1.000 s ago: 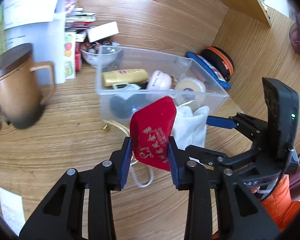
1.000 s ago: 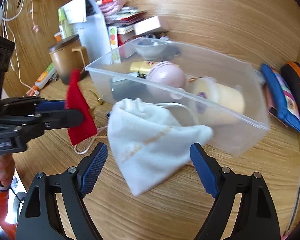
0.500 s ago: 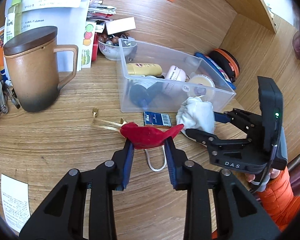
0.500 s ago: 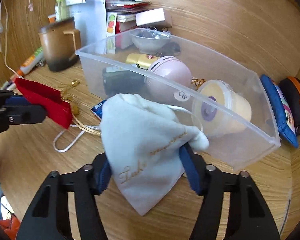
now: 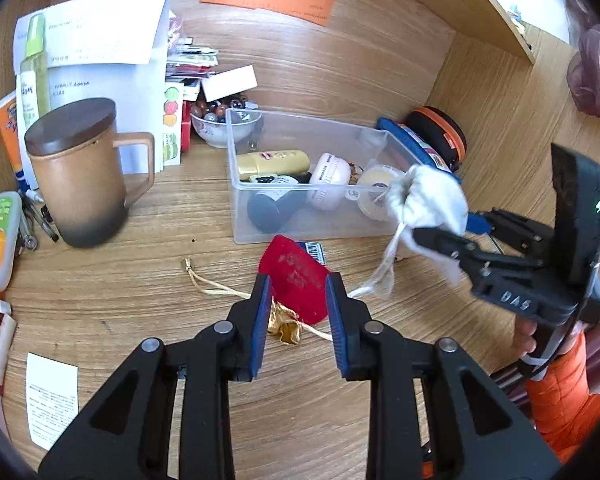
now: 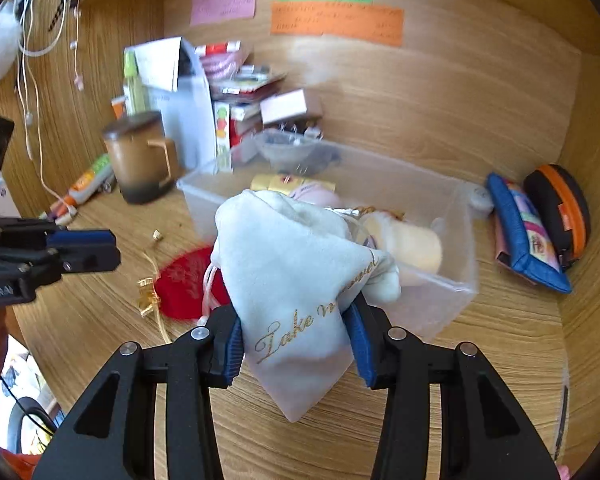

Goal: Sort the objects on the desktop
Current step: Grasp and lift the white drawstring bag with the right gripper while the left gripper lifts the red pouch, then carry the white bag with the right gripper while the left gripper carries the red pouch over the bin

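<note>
A red pouch (image 5: 296,276) with gold cord lies flat on the desk in front of the clear plastic bin (image 5: 236,184). My left gripper (image 5: 298,300) is open above it, fingers apart on either side, not holding it. My right gripper (image 6: 298,334) is shut on a white drawstring pouch (image 6: 296,276) and holds it lifted beside the bin's near right corner; it also shows in the left wrist view (image 5: 432,204). The red pouch shows in the right wrist view (image 6: 184,284) on the desk. The bin (image 6: 456,240) holds a yellow tube, a pink jar and a cream pot.
A brown lidded mug (image 5: 76,176) stands left. Papers, a small bowl (image 5: 216,128) and boxes stand behind the bin. A blue pouch (image 6: 524,240) and an orange-black case (image 6: 560,216) lie right of the bin. A paper slip (image 5: 52,400) lies near left.
My left gripper lowered the red pouch onto the desk and opened, letting it go. My right gripper closed on the white pouch and lifted it off the desk.
</note>
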Motion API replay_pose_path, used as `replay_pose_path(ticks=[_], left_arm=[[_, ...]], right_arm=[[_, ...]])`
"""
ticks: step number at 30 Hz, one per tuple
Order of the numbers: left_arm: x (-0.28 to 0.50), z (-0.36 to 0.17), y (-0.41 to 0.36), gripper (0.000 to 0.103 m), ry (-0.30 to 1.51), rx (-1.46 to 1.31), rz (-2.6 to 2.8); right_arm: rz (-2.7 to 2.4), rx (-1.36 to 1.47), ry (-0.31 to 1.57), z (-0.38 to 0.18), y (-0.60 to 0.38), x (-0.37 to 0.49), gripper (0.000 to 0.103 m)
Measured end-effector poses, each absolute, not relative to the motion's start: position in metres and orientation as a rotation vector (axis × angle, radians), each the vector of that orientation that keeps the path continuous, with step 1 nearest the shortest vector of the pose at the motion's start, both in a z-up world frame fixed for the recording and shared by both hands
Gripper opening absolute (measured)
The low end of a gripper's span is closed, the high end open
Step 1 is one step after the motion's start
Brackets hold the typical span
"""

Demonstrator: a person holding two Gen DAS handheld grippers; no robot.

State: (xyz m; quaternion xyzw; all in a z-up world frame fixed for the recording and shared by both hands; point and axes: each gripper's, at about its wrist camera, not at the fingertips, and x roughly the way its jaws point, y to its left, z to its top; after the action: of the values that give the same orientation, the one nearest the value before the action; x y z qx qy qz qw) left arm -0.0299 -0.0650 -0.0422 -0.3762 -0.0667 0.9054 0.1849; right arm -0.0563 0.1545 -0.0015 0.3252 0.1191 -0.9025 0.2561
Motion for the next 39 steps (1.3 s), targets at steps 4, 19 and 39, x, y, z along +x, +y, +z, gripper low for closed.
replay_pose_path(ticks=[4, 19, 39], left_arm=[[-0.030, -0.043, -0.057, 0.035, -0.132, -1.072, 2.525], [-0.082, -0.096, -0.019, 0.035, 0.108, -1.283, 2.522], [-0.077, -0.013, -0.032, 0.029, 0.035, -1.048, 2.642]], right_arm=[[-2.473, 0.849, 0.281, 0.013, 0.165, -0.055, 0.041], [-2.510, 0.854, 0.196, 0.024, 0.199, -0.065, 0.041], [-2.512, 0.805, 0.129, 0.049, 0.204, -0.090, 0.041]])
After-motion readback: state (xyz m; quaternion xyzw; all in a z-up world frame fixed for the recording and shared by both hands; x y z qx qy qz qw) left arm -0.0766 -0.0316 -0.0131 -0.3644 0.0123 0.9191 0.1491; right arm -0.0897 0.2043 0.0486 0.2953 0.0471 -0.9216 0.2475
